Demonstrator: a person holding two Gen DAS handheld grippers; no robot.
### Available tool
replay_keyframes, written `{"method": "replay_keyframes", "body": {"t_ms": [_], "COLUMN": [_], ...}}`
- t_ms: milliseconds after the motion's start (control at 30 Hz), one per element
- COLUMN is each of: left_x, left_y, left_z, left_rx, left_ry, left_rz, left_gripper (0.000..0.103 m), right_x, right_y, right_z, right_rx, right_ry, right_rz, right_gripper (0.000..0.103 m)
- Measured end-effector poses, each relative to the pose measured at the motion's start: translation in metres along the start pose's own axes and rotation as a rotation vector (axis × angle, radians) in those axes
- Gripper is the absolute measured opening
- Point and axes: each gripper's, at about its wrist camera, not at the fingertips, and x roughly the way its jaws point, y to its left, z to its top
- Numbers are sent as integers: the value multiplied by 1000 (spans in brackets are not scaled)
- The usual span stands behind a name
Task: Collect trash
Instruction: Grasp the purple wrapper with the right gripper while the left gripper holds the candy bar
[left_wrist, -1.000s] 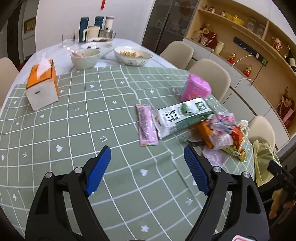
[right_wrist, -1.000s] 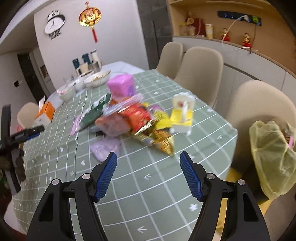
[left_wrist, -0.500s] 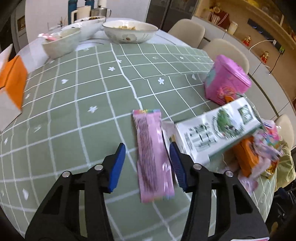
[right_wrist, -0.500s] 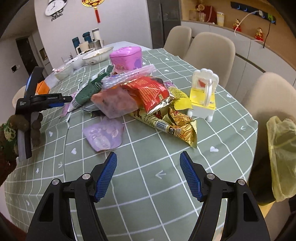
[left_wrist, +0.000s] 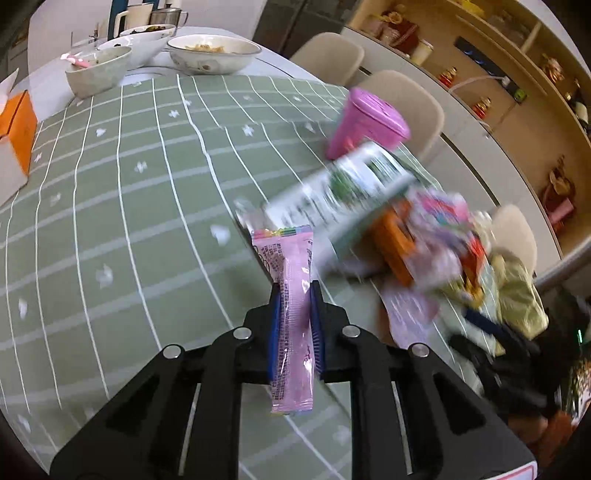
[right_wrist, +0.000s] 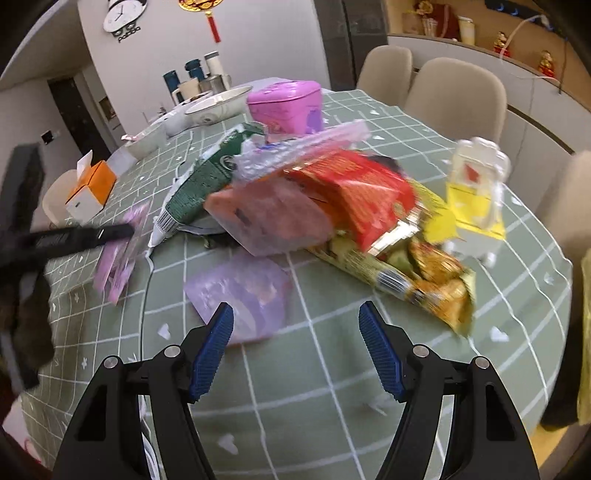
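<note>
My left gripper (left_wrist: 294, 291) is closing its jaws on a long pink wrapper (left_wrist: 290, 280), whose sides the blue pads press. The wrapper (right_wrist: 120, 254) and the left gripper's black finger show blurred at the left of the right wrist view. Behind it lies a green-and-white carton (left_wrist: 340, 199) against a heap of snack bags (left_wrist: 439, 236). My right gripper (right_wrist: 295, 325) stands open above the green tablecloth, nothing between its pads. Just ahead of it lie a pale purple packet (right_wrist: 243, 291), a red bag (right_wrist: 354, 192) and a yellow-gold bag (right_wrist: 417, 277).
A pink tin (left_wrist: 365, 125) stands behind the heap. A yellow and white toy chair (right_wrist: 476, 199) sits at the right. Bowls (left_wrist: 212, 53) and an orange tissue box (left_wrist: 16, 125) are at the far left. A yellow-green bag (left_wrist: 517, 295) hangs off the table's edge. Beige chairs surround the table.
The left gripper came down over the pink wrapper and closed from wide open until its pads press on it. The right gripper moved closer to the trash heap, still open.
</note>
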Motion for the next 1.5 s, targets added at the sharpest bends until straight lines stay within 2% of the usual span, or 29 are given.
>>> {"method": "replay_keyframes", "body": {"t_ms": [200,333,567,667,767,933,1033,1167,1233,1400,1500], "left_x": [-10,-15,-17,-18,-21,-24,-29,-32,-33,-35,-36], "left_y": [-8,-3,15,17,20,26,27,25,23,12,9], "left_z": [-29,-37,-42,-43,-45,-47,-49,-52,-53,-56,-58], "left_rx": [-24,-39,-107,-125,-138,-157,-163,-164,-162,-134,-128], "left_ry": [38,40,36,30,19,10,0,-7,-9,-9,-7], "left_rz": [-20,-11,6,0,-5,4,-1,-7,-15,-37,-40], "left_gripper": [14,14,14,14,14,14,14,14,14,14,14], "right_x": [31,41,37,38,41,56,58,39,28,11,-1], "right_y": [20,30,28,35,45,58,59,63,59,48,36], "right_z": [19,13,3,4,4,14,21,25,23,9,1], "right_rx": [-16,-38,-41,-104,-180,-259,-263,-268,-250,-218,-125], "right_ry": [19,56,66,97,100,82,91,76,91,95,89], "right_rz": [38,62,85,76,108,50,62,51,62,56,119], "right_gripper": [67,67,67,67,67,67,58,26,16,12,13]}}
